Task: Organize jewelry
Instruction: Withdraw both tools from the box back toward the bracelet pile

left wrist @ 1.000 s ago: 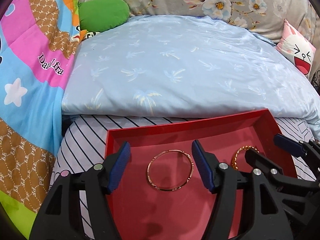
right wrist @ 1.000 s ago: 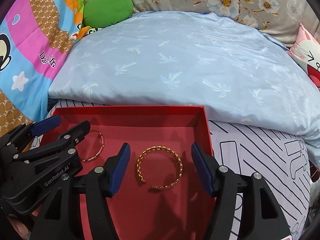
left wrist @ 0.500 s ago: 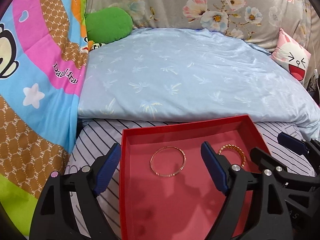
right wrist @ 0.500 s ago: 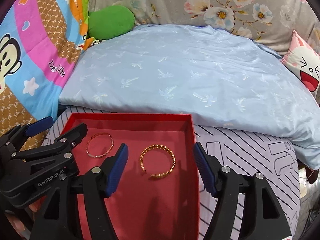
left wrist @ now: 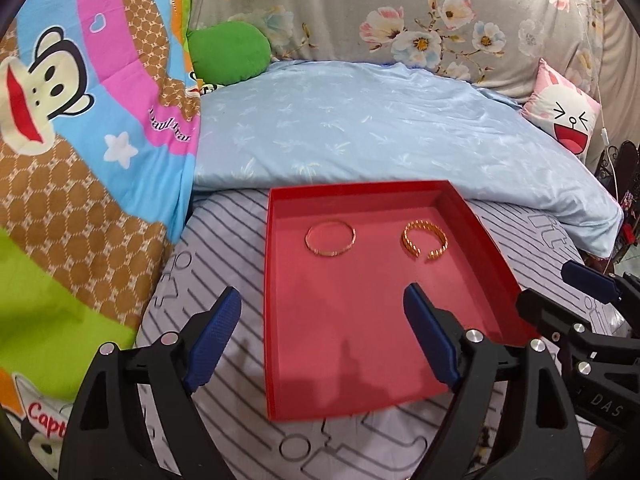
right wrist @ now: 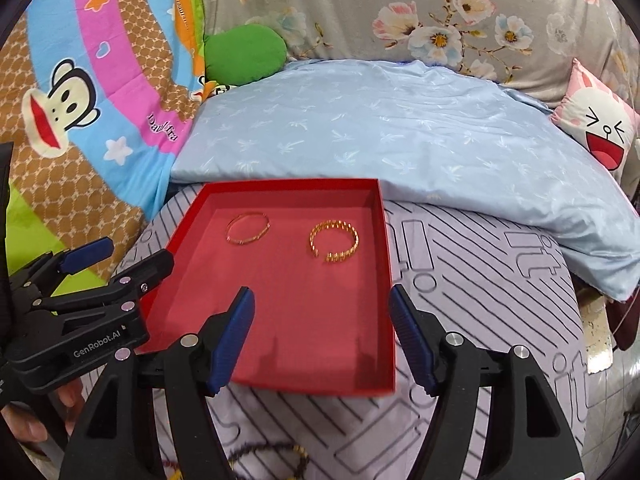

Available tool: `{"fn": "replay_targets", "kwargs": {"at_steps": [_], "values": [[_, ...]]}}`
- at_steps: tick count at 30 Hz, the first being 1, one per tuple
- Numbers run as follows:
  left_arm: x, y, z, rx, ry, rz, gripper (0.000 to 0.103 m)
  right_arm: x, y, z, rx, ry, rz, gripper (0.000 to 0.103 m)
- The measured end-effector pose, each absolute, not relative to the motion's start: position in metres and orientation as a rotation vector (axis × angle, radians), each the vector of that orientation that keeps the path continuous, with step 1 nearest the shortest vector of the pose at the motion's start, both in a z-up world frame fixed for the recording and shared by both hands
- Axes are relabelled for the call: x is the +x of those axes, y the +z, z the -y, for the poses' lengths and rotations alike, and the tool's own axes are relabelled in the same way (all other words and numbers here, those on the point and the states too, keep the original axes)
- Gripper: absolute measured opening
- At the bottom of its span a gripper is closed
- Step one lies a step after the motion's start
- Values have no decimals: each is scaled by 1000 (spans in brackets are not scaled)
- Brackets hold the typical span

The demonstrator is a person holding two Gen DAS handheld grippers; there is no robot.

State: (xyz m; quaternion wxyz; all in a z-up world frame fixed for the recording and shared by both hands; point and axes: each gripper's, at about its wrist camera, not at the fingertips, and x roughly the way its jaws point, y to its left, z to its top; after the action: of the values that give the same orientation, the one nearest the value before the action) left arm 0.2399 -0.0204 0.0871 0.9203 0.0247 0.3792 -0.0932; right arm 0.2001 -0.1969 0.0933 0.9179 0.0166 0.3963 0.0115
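Left tongs (left wrist: pixel 322 338): nearest the lens, blue pads wide apart and nothing between them; one pad hangs over the striped sheet, the other over the near part of the tray. The pads have just been spreading, and the frames show them bare.
Right tongs (right wrist: pixel 322 338): likewise apart and empty, hanging over the tray's near right corner, just beside the left pair.
Loose piece (right wrist: pixel 272 460): a dark beaded loop with yellow bits lies on the sheet below the right tongs, at the bottom edge of the right view; too blurred to name. Judged the likeliest next item to collect.
Striped sheet (left wrist: pixel 224 412): pale bed cover with grey lines; it carries the tray, so the footing is soft.
Red tray (left wrist: pixel 267 320): shallow, open, lying flat; it serves as the gathering place for the jewelry.
Thin gold bangle (left wrist: pixel 330 238): closed ring, flat on the tray floor, far left.
Gold cuff bracelet (left wrist: pixel 425 241): ribbed, gap facing the viewer, flat on the tray floor, far right; beside the bangle, not touching, which keeps the pieces from tangling.
Blue quilt (left wrist: pixel 380 128): folded mass behind the tray, its edge just past the far wall.
Cartoon blanket (left wrist: pixel 80 120): bright, at the left.
Green cushion (left wrist: pixel 228 54): far left corner.
Floral pillow (left wrist: pixel 420 12): along the back.
Rabbit cushion (left wrist: pixel 566 114): far right.
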Motion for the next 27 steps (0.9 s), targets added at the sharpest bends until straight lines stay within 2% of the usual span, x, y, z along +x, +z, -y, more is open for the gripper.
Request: {"fn": "replay_targets", "kwargs": {"at_steps": [14,27], "values": [[146,60,-6,-1,-181,-855,79,106,66,196,44,1,-872,66],[100,20,-18,15,-153,-934,79,59,26,199,53,-33,-952,66]]}}
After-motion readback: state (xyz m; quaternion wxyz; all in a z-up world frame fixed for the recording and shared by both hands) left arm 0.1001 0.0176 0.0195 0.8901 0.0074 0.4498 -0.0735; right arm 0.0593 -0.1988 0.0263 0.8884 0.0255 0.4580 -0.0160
